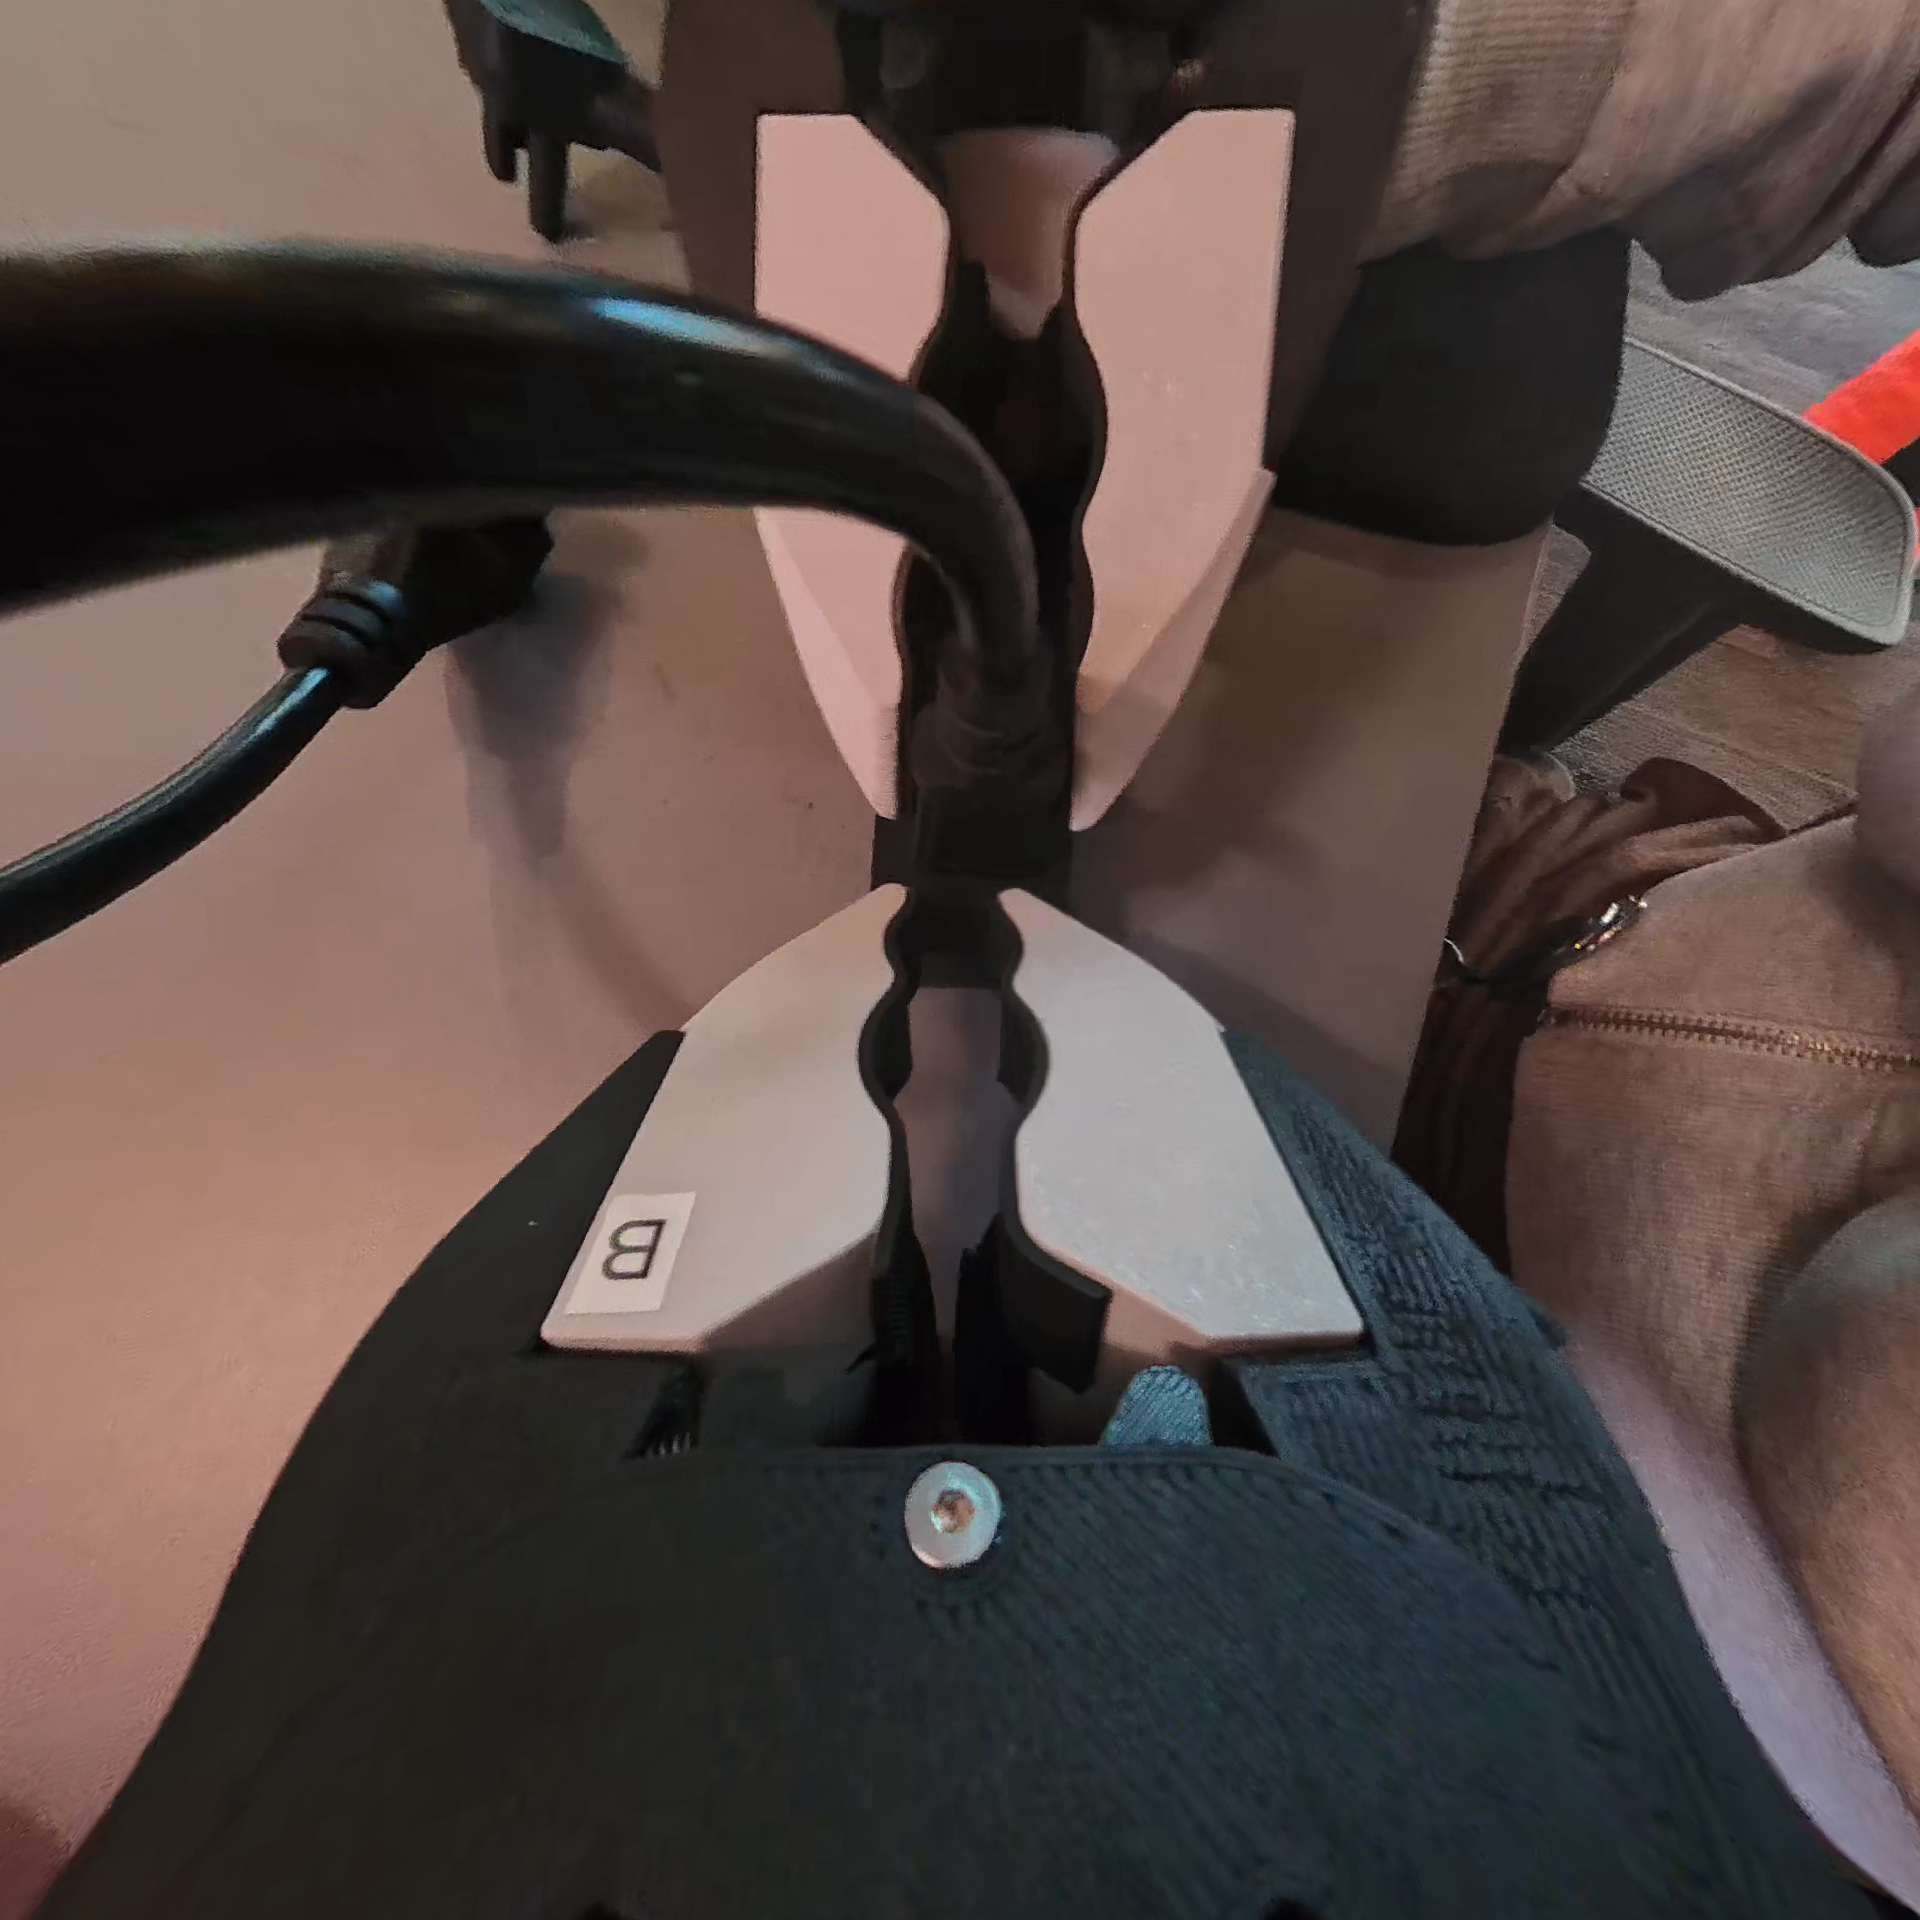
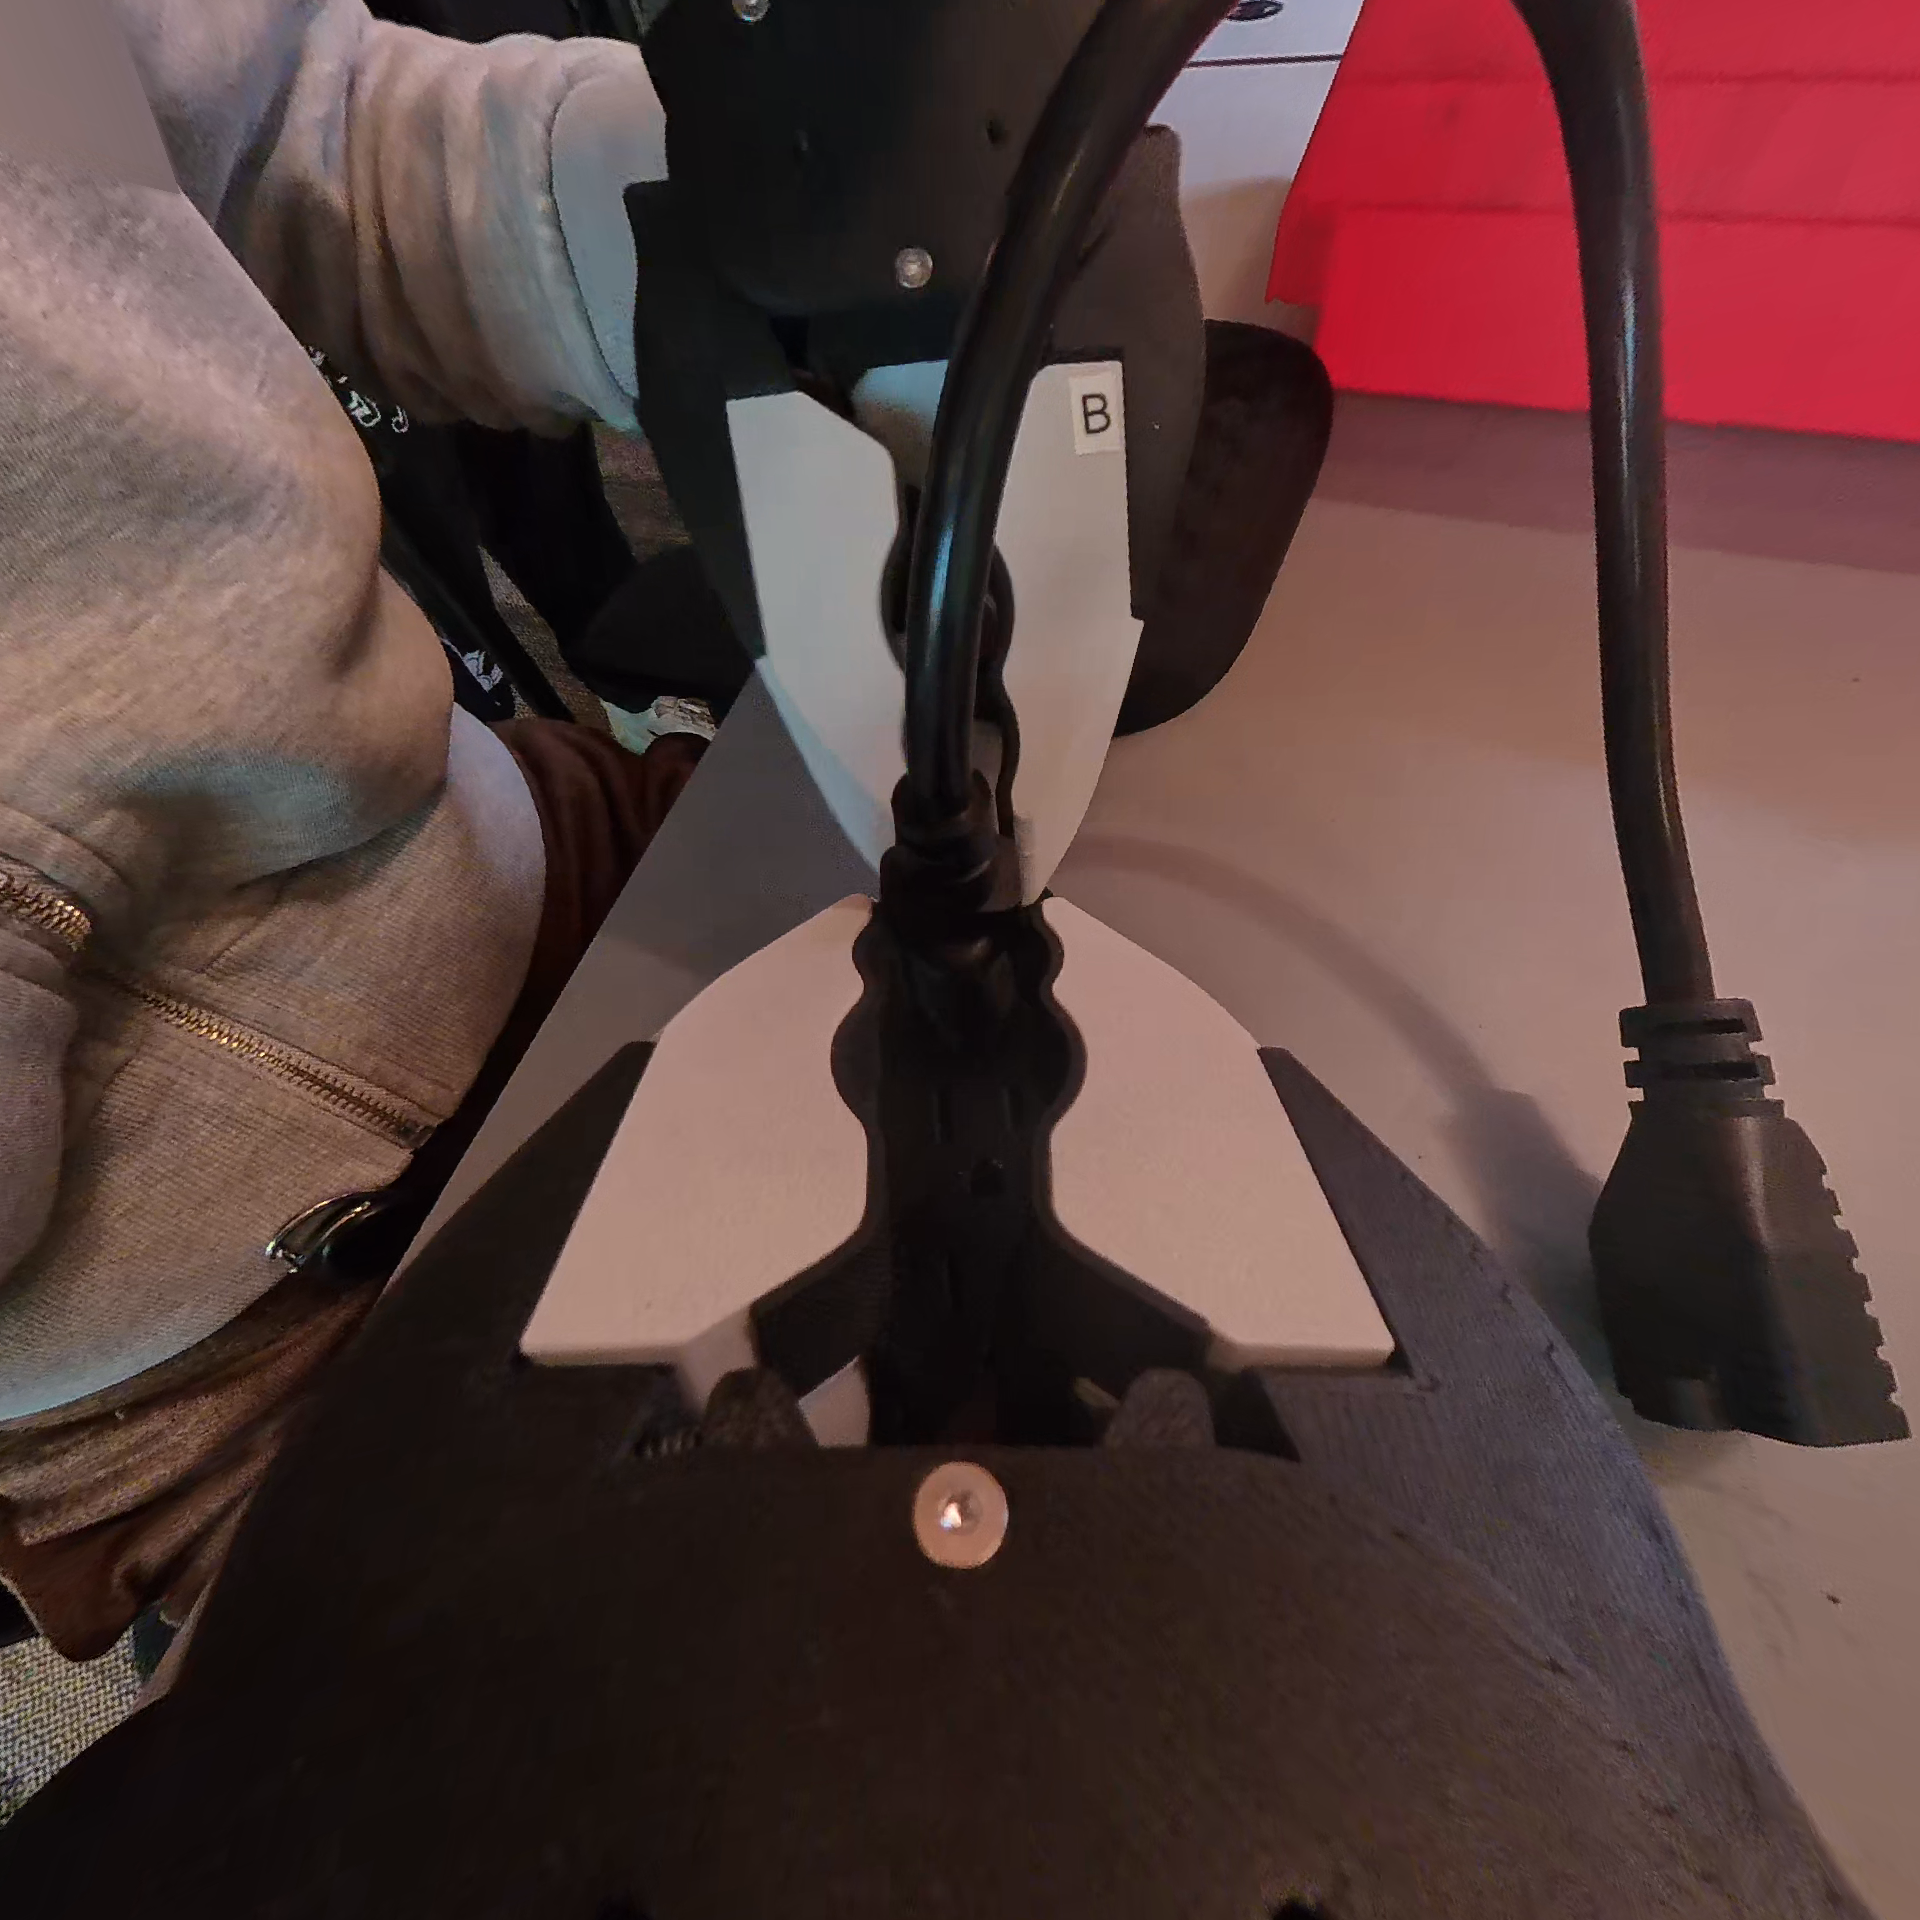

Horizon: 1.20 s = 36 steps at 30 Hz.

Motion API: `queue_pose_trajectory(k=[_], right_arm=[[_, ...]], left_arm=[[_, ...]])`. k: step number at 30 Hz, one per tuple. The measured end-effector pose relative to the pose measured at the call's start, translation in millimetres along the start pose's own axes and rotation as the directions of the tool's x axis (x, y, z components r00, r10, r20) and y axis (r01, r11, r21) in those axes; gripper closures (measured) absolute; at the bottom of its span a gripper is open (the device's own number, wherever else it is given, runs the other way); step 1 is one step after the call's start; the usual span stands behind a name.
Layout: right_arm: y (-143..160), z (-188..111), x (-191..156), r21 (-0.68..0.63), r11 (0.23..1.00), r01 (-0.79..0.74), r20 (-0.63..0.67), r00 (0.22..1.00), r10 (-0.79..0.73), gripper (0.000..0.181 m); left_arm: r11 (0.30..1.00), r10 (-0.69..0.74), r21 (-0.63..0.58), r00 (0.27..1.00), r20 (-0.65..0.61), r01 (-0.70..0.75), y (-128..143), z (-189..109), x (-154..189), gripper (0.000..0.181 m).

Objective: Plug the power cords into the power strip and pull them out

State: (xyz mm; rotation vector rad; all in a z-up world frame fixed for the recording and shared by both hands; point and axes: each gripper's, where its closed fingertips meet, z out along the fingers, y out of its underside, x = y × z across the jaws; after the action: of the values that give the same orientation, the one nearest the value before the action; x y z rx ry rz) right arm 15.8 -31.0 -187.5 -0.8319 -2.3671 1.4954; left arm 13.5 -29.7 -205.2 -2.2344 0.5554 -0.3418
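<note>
While the two grippers meet tip to tip above the bench point(image 2: 1455, 727), each is clamped on one end of a black joined connection. Seen from the left wrist view, the left gripper point(image 1: 951, 914) has its jaws drawn together on the black plug body point(image 1: 977, 852), pinched at the very tips. Facing it, the right gripper point(image 1: 982, 800) comes in from the far side, its jaws closed on the strain relief where a thick black power cord point(image 1: 468, 384) bends in and sweeps off to the left, blurred and close to the lens. A second black cord point(image 1: 187, 769) with a ribbed collar lies on the bench at the left.

From the right wrist view, the right gripper point(image 2: 956, 914) holds a black connector point(image 2: 951, 1091) running down the full channel between its jaws, with the cord point(image 2: 945, 582) rising out of it in front of the left gripper point(image 2: 961, 862), which bears a white sticker. Whether the two parts are fully seated in each other cannot be told. To the right, a black socket end point(image 2: 1745, 1288) rests on the bench, its cord point(image 2: 1621, 468) arching upward. A red panel point(image 2: 1662, 208) stands behind, and a grey zipped sleeve point(image 2: 208, 623) fills the left side.
</note>
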Motion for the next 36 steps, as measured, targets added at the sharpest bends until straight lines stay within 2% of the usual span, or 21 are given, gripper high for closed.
queue_pose_trajectory(k=[2,7,10,16,20,28,33,36], right_arm=[[0.2,0.6,0.1,-0.007,1.000,0.005,-0.005,1.000,-0.005,0.155],[5.7,5.4,0.2,-0.070,0.997,0.038,-0.025,0.999,-0.040,0.154],[4.1,6.9,-0.9,-0.061,0.994,0.094,-0.048,0.994,-0.097,0.156],[1.1,5.8,-4.3,-0.021,0.990,0.138,-0.034,0.990,-0.138,0.157],[-3.9,1.5,-5.0,0.036,0.994,0.107,-0.012,0.994,-0.107,0.159],[-5.6,3.8,-2.1,0.037,0.998,0.060,-0.001,0.998,-0.060,0.159],[-4.3,3.1,-4.8,0.031,0.997,0.069,0.044,0.997,-0.071,0.159],[-4.8,4.8,-5.6,0.027,0.996,0.085,0.046,0.995,-0.086,0.159]], left_arm=[[1.000,0.013,-0.014,1.000,0.014,-0.013,1.0,0.4,-3.0,0.176],[0.999,0.036,-0.019,0.998,-0.047,-0.037,-0.2,3.3,4.3,0.178],[1.000,-0.001,-0.027,0.997,-0.078,-0.001,1.5,1.4,4.3,0.181],[1.000,0.014,-0.014,0.996,-0.091,-0.015,2.4,0.4,7.9,0.181],[1.000,0.013,-0.017,0.996,-0.087,-0.014,2.6,0.3,8.0,0.181],[1.000,0.017,-0.018,0.999,-0.048,-0.018,3.9,-1.8,4.8,0.181],[0.999,-0.016,-0.034,0.997,-0.075,0.014,7.3,-4.6,11.5,0.181],[0.999,0.016,-0.038,0.999,-0.041,-0.018,5.0,-1.6,10.7,0.181]])
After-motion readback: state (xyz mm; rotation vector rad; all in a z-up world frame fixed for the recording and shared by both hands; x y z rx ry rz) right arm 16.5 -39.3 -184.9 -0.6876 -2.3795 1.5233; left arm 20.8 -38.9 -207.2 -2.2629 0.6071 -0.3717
